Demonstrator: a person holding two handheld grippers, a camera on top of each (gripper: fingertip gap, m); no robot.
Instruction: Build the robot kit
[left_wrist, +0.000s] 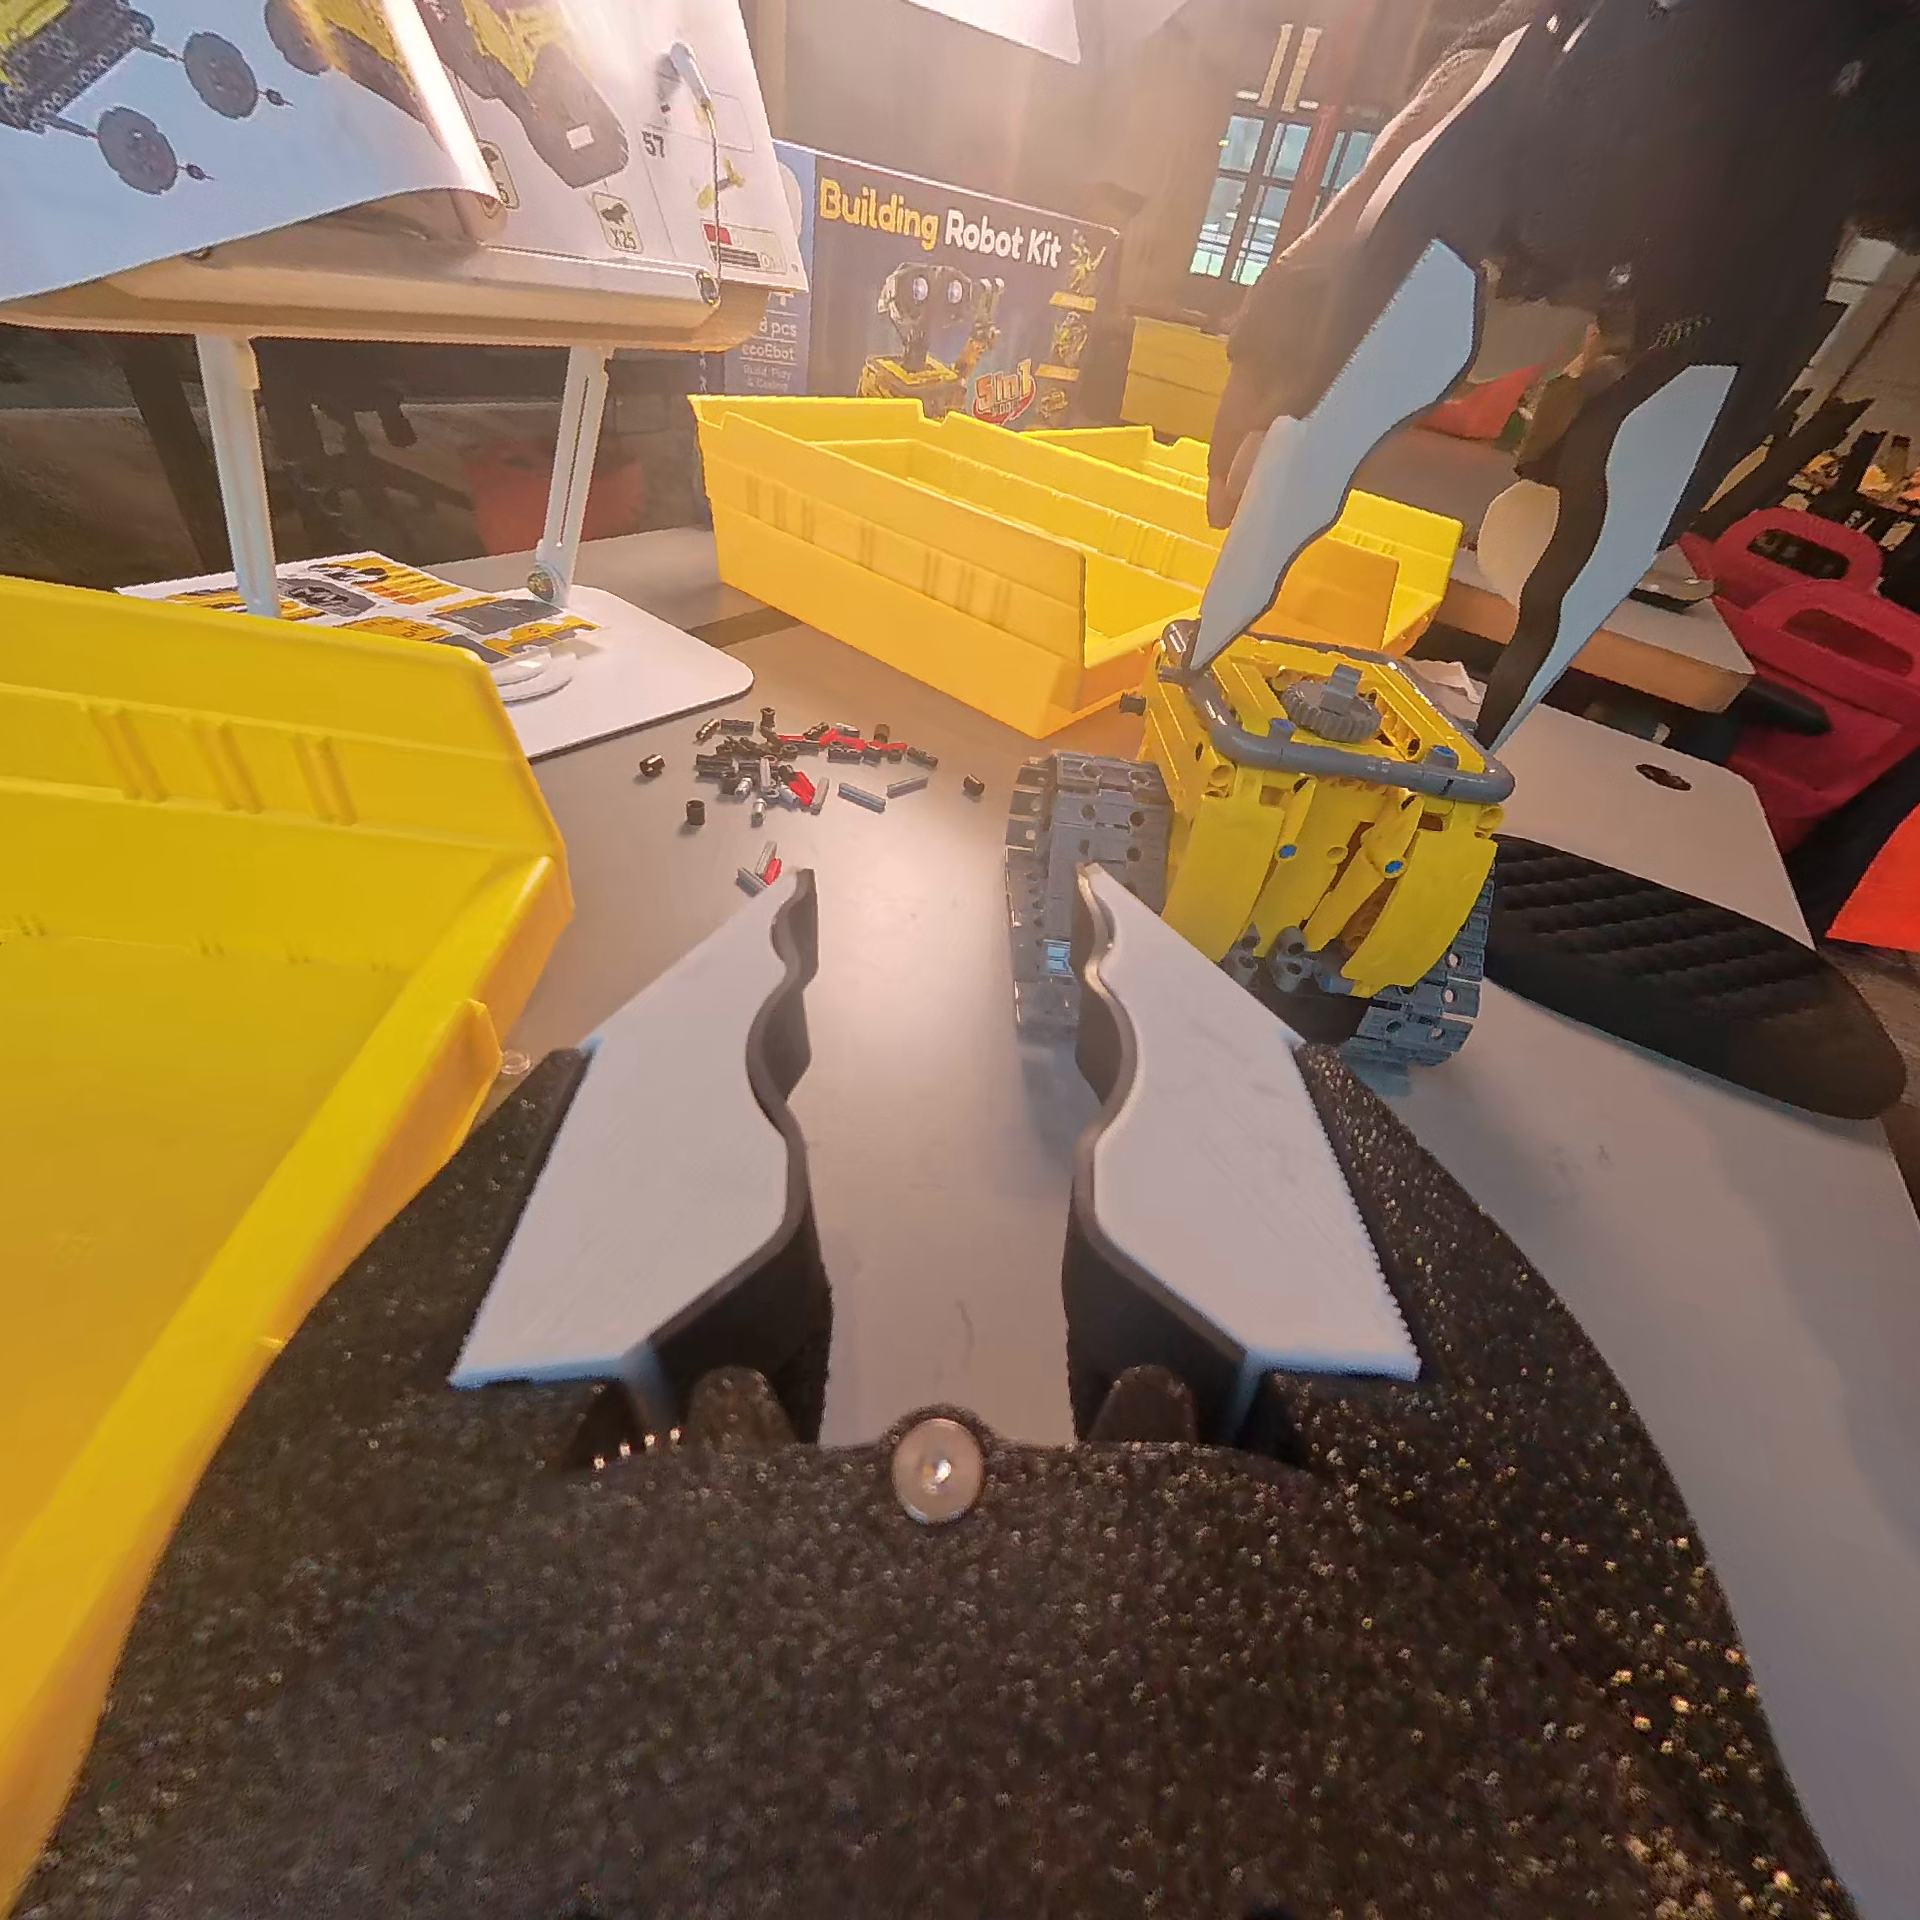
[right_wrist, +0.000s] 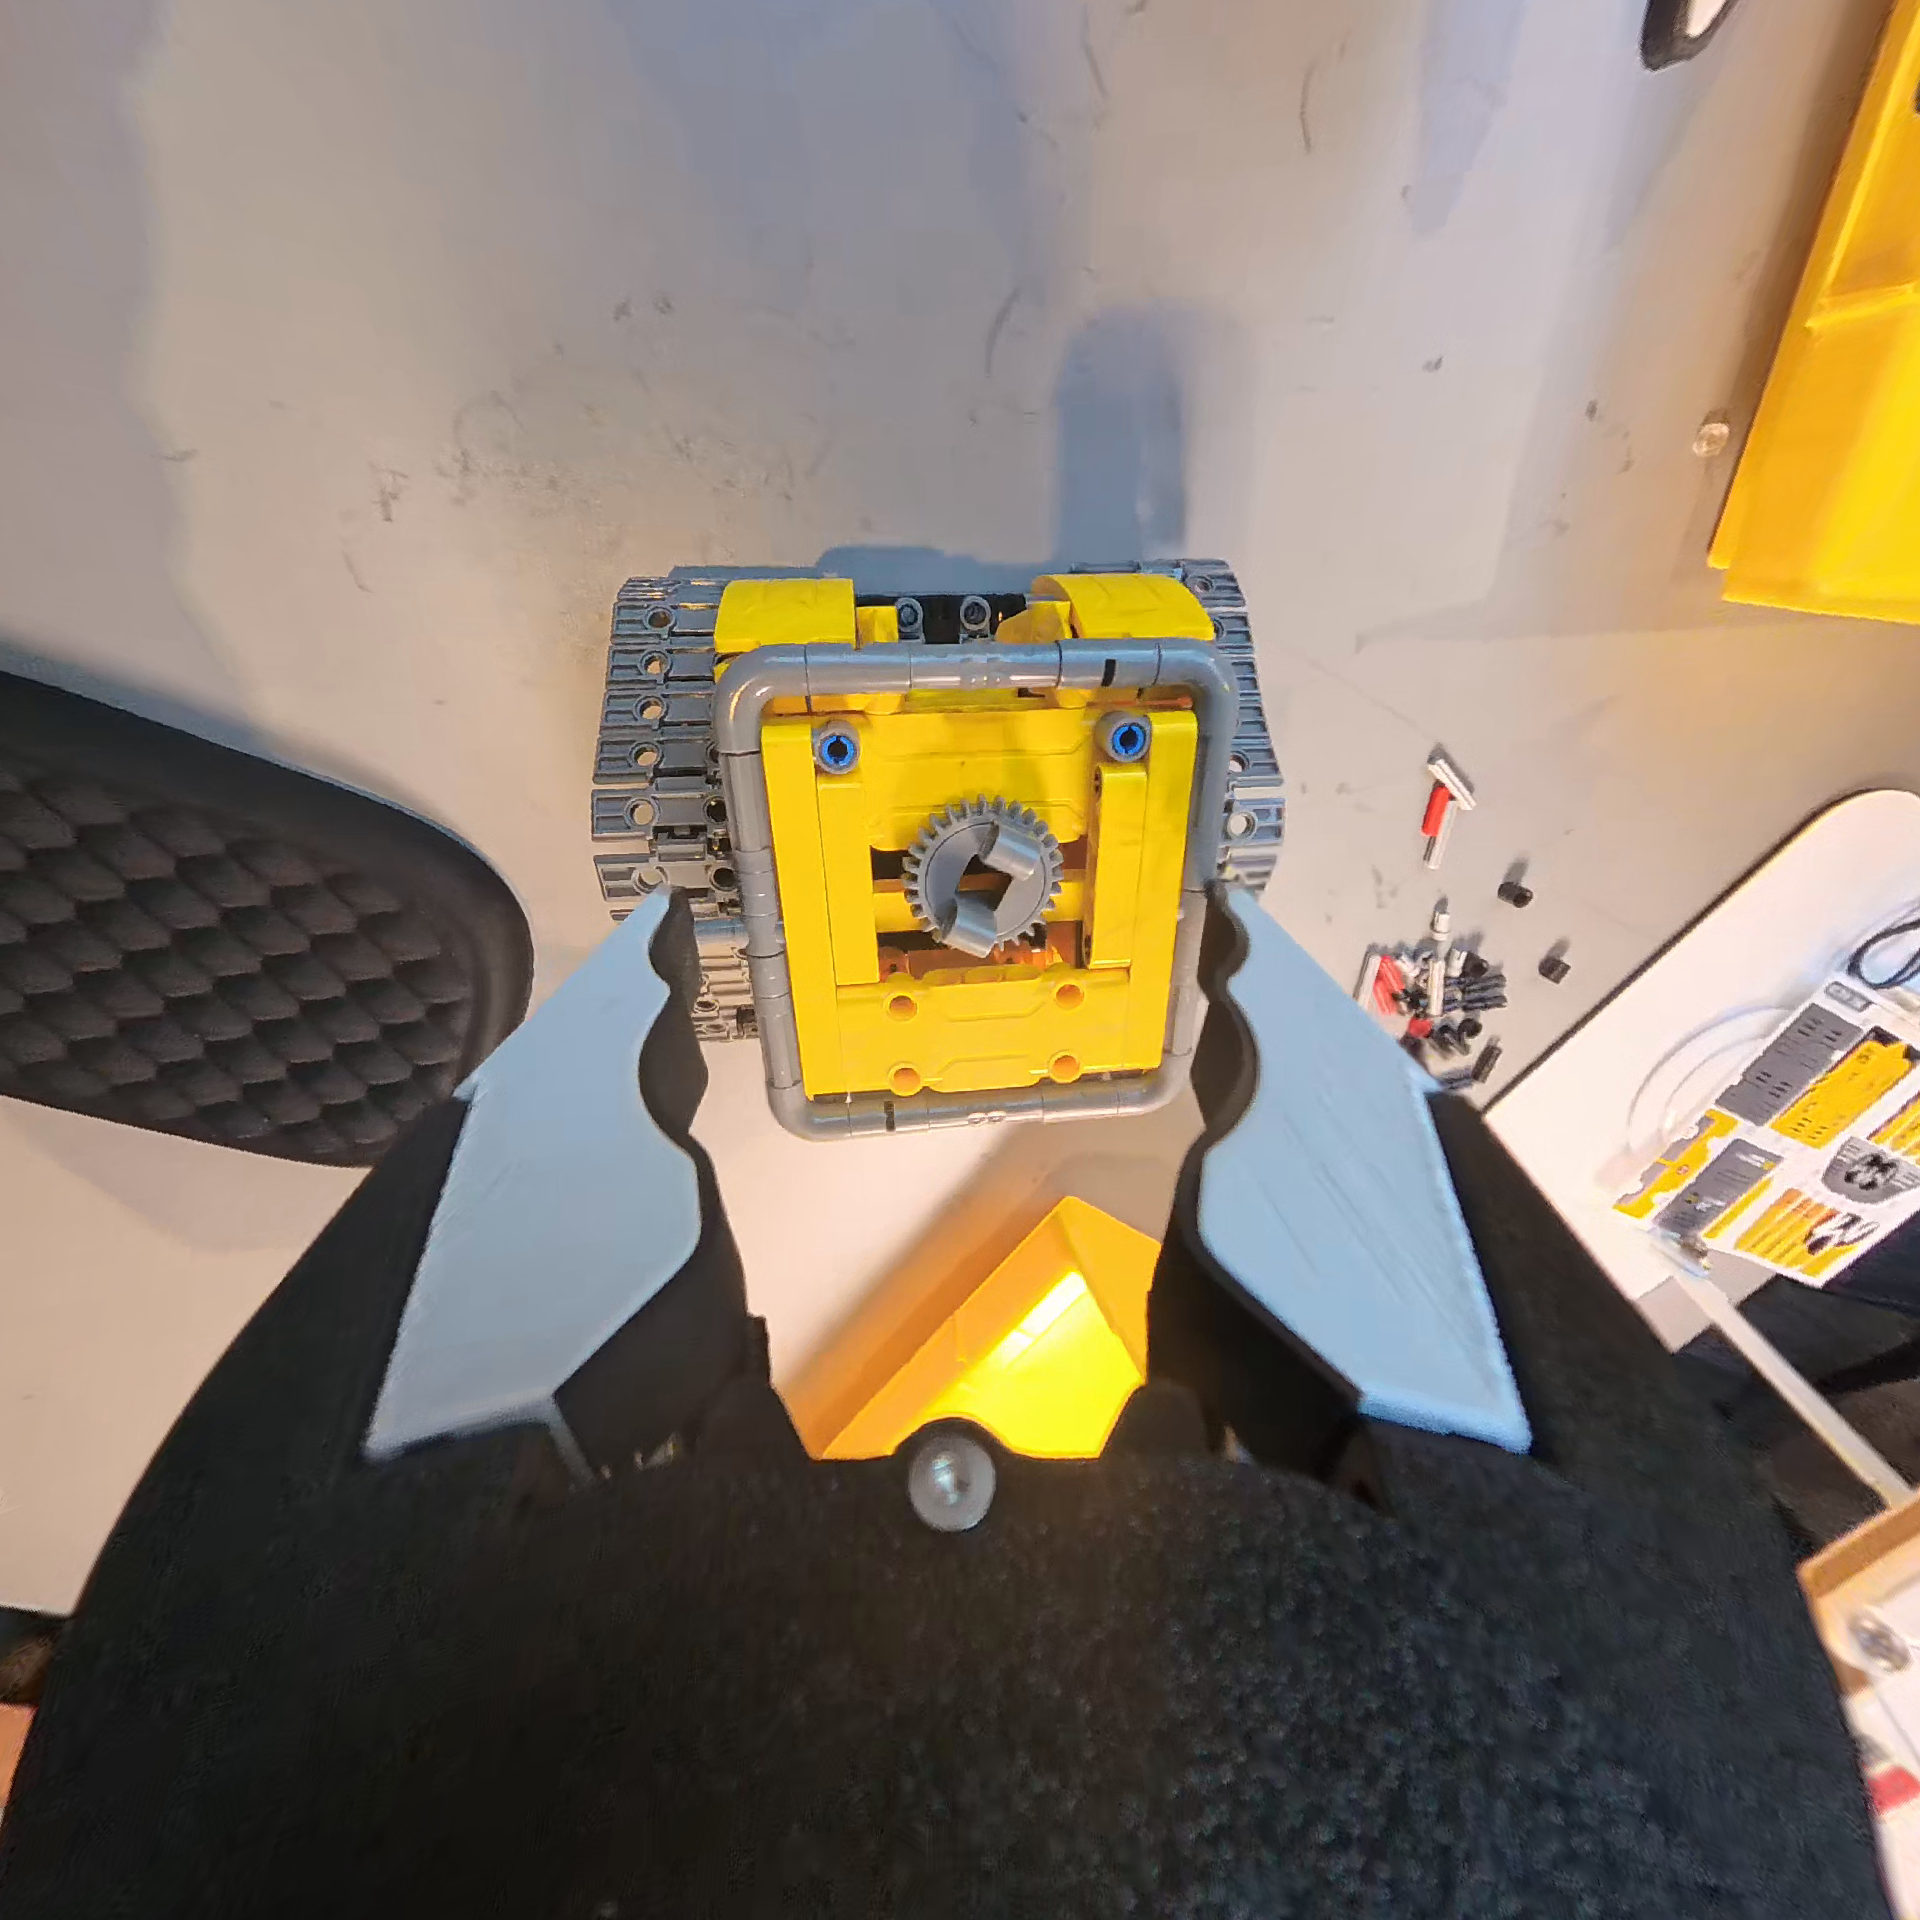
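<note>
A yellow brick-built robot body on grey tracks stands on the grey table. Its top has a grey frame and a grey gear. My right gripper is open and points down over the model, one fingertip on each side of the top frame. In the left wrist view the right gripper has one fingertip touching the frame's far corner. My left gripper is open and empty, low over the table. Its right fingertip is just in front of the model's grey track.
A scatter of small black, grey and red pins lies on the table. Yellow bins stand at the left and the back. A black textured mat lies right of the model. A booklet stand, sticker sheet and kit box stand behind.
</note>
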